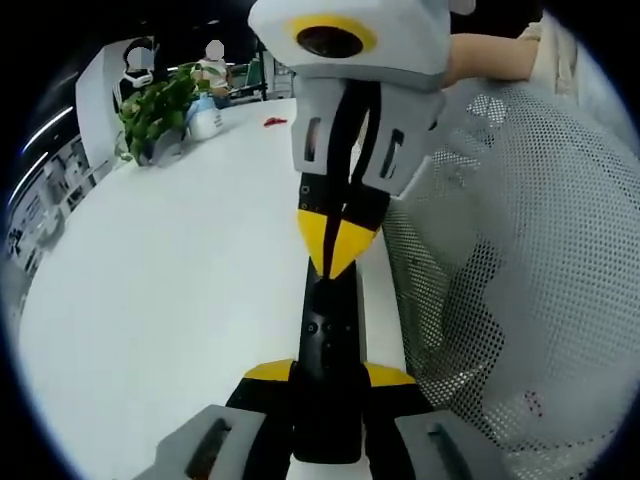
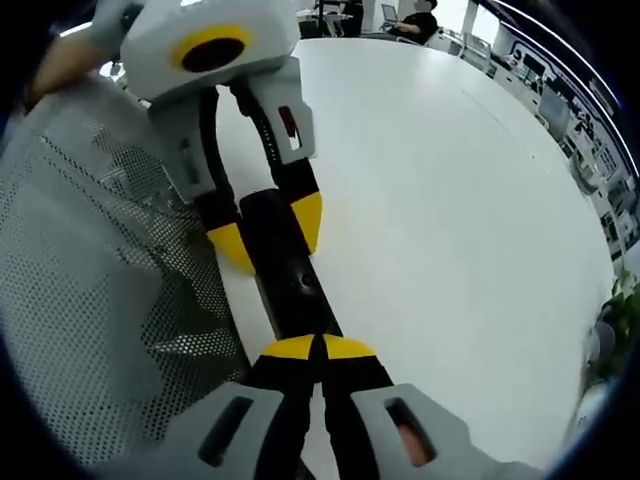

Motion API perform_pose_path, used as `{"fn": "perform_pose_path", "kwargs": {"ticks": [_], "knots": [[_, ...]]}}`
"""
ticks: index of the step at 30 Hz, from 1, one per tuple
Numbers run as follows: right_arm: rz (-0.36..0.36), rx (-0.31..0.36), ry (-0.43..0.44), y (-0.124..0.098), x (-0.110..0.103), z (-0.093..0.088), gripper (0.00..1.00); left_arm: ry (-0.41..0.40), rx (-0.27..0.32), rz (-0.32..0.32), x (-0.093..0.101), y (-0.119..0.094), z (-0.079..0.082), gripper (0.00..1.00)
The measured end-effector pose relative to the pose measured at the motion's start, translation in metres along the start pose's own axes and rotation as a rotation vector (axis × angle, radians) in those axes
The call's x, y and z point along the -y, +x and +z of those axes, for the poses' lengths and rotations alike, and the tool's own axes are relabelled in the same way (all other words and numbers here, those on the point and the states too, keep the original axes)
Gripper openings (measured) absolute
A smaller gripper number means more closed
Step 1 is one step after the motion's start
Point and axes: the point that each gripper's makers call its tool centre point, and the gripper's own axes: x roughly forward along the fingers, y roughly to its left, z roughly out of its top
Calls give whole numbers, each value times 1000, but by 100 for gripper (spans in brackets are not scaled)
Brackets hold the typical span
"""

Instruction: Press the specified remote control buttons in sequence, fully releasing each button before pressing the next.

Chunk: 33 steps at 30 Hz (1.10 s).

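A long black remote control (image 1: 327, 340) lies lengthwise at the white table's (image 1: 170, 300) edge. My left gripper (image 1: 328, 372) is shut on its near end, one yellow tip on each side. The right gripper (image 1: 337, 250) comes down from the top of the left gripper view with its yellow tips together, resting on the remote's top face just beyond two small buttons. In the right gripper view, my right gripper (image 2: 318, 348) shows its tips closed on the remote (image 2: 290, 275). Beyond it the left gripper (image 2: 272, 232) clamps the remote's far end.
A white mesh surface (image 1: 520, 260) runs along the table edge beside the remote and also appears as white mesh (image 2: 100, 260). At the far end stand a green plant (image 1: 160, 110), a white bottle (image 1: 205, 120) and a small red item (image 1: 274, 121). A person's arm (image 1: 490, 55) holds the right gripper.
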Motion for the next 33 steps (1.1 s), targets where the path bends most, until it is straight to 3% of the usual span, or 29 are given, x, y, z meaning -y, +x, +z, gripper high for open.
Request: {"fn": "perform_pose_path", "kwargs": {"ticks": [16,21,33], "knots": [[-1,32,-51,2,-1,3,0,-4,3,-3,0,0,0,25],[5,44,-18,2,-1,3,0,-5,4,-3,-1,0,0,25],[9,43,-27,2,-1,4,0,-7,4,-1,-1,0,1,25]]}}
